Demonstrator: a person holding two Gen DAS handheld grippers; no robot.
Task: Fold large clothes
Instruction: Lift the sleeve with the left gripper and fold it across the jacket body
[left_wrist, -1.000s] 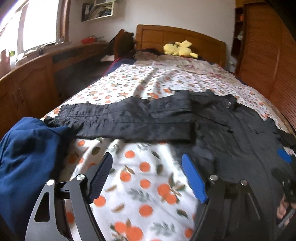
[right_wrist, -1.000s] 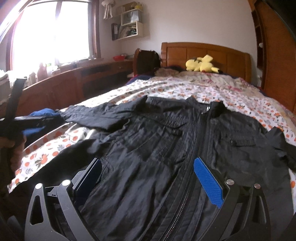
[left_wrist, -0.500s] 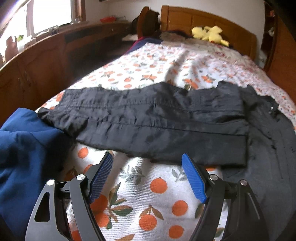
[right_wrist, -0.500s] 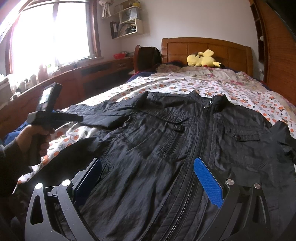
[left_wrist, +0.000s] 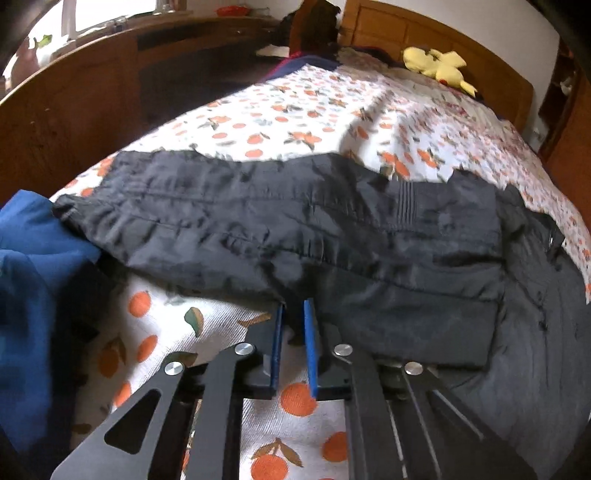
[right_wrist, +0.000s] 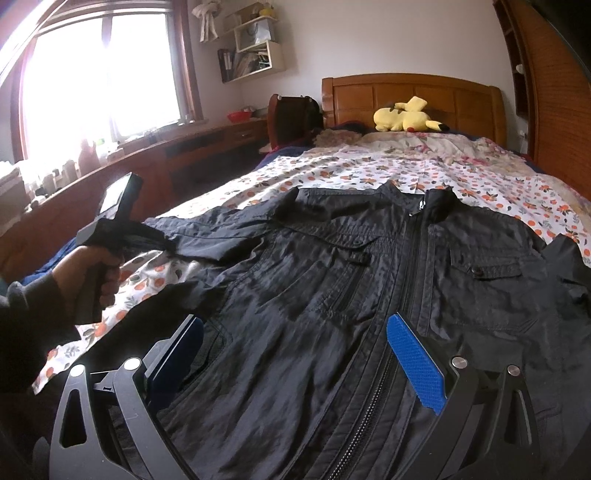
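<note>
I am working on a big black jacket (right_wrist: 369, 295) that lies flat on the bed (right_wrist: 369, 173), front side up, with its zipper closed. My left gripper (left_wrist: 293, 314) has its fingers (left_wrist: 277, 332) pulled in narrow, and they pinch the near edge of the jacket's sleeve (left_wrist: 277, 229). A small fold of black cloth sits right between the blue pads. The sleeve runs long from side to side, just past the fingertips, so its long way goes across my fingers and not away from them. The cuff end is off to the left of the fingers, next to a blue cloth (left_wrist: 33, 280), and the shoulder end is off to the right, where the sleeve joins the jacket body. I think the next move is to carry this sleeve over to the right, onto the jacket body, and the left hand is the one nearest to do it. My right gripper (right_wrist: 295, 354) has its fingers wide apart and holds nothing. It sits low over the bottom part of the jacket, and the zipper (right_wrist: 410, 266) runs straight away from between its fingers toward the collar. I see no boxes or baskets here to put things in.
</note>
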